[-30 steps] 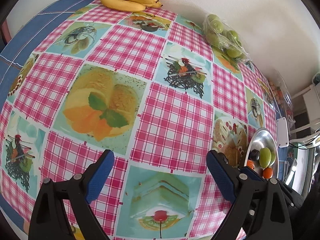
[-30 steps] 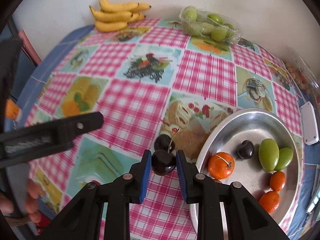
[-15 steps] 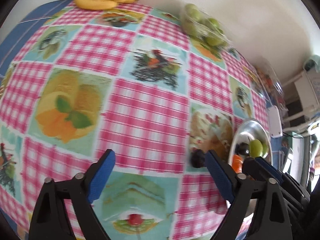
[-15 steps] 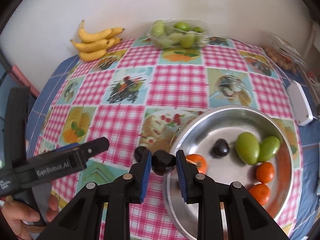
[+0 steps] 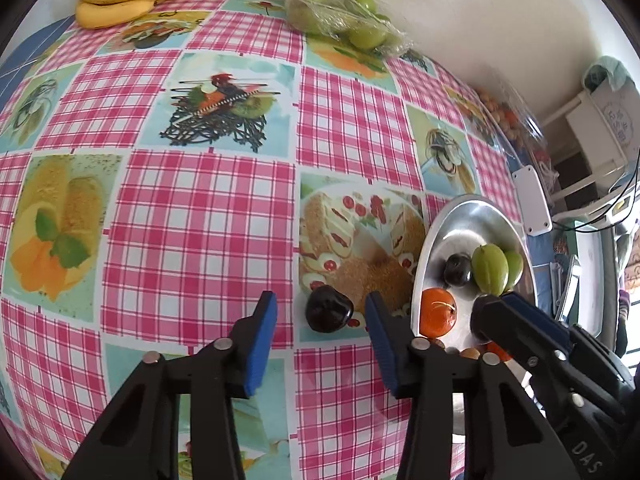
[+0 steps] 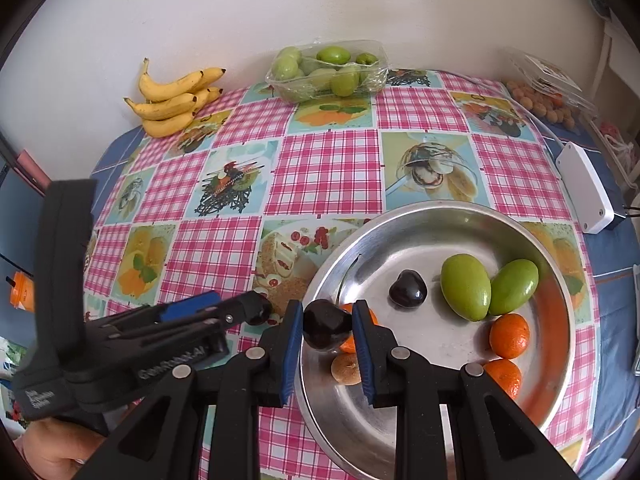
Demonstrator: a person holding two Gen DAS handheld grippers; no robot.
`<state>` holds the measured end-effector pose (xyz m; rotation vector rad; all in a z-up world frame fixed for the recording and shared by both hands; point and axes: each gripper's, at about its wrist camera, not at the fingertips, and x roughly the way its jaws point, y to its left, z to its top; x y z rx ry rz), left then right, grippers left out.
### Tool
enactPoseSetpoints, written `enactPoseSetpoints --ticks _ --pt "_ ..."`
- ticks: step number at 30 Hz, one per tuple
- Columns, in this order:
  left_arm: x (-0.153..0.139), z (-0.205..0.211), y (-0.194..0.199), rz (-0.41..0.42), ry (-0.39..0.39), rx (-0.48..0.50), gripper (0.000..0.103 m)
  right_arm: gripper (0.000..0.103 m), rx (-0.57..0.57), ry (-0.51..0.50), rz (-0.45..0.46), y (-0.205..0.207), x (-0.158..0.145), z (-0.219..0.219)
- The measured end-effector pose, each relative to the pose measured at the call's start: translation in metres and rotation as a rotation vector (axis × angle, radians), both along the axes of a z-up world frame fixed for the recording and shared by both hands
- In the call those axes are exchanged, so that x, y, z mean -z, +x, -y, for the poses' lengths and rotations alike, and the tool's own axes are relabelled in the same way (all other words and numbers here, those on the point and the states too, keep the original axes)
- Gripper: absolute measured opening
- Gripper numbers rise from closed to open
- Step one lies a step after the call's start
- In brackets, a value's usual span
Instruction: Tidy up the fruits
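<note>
A: Right gripper (image 6: 326, 322) is clamped on a dark cherry (image 6: 326, 326) over the bowl (image 6: 554, 276) rim.

B: Left view adds a second cherry (image 5: 329, 309) on the tablecloth (image 5: 200, 216), between the wide-open fingers of the left gripper (image 5: 320, 314), not touched.

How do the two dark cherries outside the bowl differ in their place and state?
One cherry is clamped in the shut right gripper and held over the rim of the metal bowl. The other cherry lies on the tablecloth, beside the bowl, between the fingers of the open left gripper, which do not touch it. Both are dark, glossy and of similar size.
</note>
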<state>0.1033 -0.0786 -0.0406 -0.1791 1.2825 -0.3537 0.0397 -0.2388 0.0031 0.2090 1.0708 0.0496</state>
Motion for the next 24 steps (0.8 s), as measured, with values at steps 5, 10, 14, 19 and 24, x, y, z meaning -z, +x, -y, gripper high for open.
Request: enactPoseSetpoints --ticks 5,10,14,19,24 --pt "0.005 0.004 0.002 -0.009 0.007 0.006 0.036 0.027 0.005 0.014 0.007 -0.001 -0.002 0.003" --pt "0.008 0.008 0.002 -0.021 -0.008 0.014 0.027 0.027 0.011 0.024 0.012 -0.002 -0.003 0.006" --pt "0.007 0.011 0.002 -0.011 0.005 0.021 0.026 0.027 0.015 0.028 0.014 -0.002 -0.004 0.007" --pt "0.007 0.011 0.002 -0.012 -0.005 0.019 0.026 0.027 0.02 0.032 0.014 -0.003 -0.004 0.007" --pt "-0.005 0.008 -0.001 0.015 -0.023 0.018 0.026 0.027 0.026 0.036 0.014 -0.003 -0.004 0.009"
